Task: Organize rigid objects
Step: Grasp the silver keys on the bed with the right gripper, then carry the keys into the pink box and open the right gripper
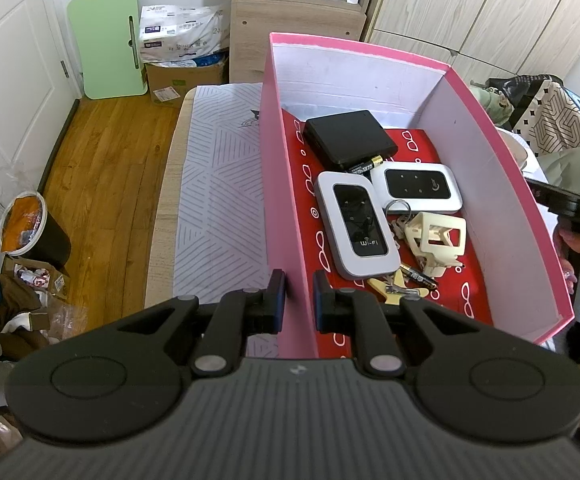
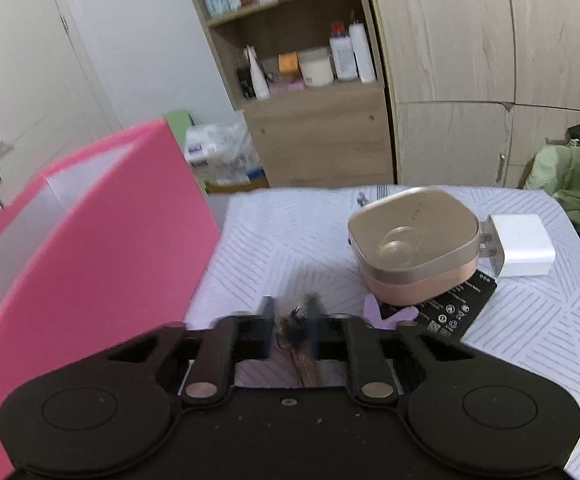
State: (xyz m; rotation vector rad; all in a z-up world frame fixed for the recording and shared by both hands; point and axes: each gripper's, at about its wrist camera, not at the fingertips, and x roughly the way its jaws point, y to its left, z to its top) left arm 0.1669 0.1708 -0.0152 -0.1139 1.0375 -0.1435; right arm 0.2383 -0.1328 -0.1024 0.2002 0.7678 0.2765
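Right claw (image 2: 290, 322) around blurred dark object (image 2: 294, 326)

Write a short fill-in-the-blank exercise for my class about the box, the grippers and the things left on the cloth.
1. The left gripper is clamped on the ____ wall of the box.
2. Two white Wi-Fi routers lie ____ the box.
3. The white charger touches the ____ case on the cloth.
4. The right gripper is shut on a small ____ object.

Answers: pink; inside; beige; dark
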